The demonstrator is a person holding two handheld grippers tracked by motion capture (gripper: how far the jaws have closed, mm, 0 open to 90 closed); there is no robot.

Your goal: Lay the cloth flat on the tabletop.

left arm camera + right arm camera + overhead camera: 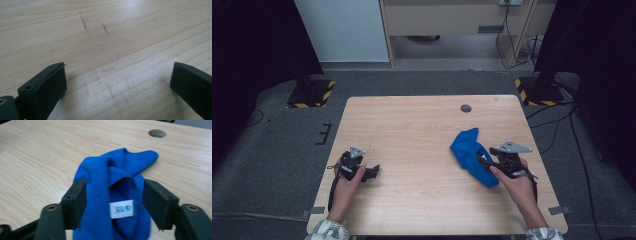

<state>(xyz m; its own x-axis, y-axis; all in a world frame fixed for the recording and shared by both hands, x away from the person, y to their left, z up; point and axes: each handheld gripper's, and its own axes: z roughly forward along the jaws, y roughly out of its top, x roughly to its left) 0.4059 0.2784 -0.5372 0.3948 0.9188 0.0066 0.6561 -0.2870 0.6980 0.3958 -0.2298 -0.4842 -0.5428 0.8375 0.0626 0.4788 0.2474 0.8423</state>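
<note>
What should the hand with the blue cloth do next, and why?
Probably squeeze a bit tighter, then lift. The right gripper has the blue cloth bunched between its jaws, with the white tag in the middle, but the cloth lies crumpled on the table. The left gripper is open over bare wood, free to help.

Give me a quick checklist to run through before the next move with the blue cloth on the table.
1. Blue cloth between the right gripper fingers: ok, bunched folds sit between both.
2. Firm pinch on the cloth: cannot tell; the fingers flank it, but pressure isn't clear.
3. Cloth flat and spread: not ok, it lies crumpled on the table.
4. White label visible: ok, it faces up between the fingers.
5. Left gripper free: ok, open over bare wood, nothing between its fingers.
6. Round grommet hole clear of the cloth: ok, well apart.
</note>
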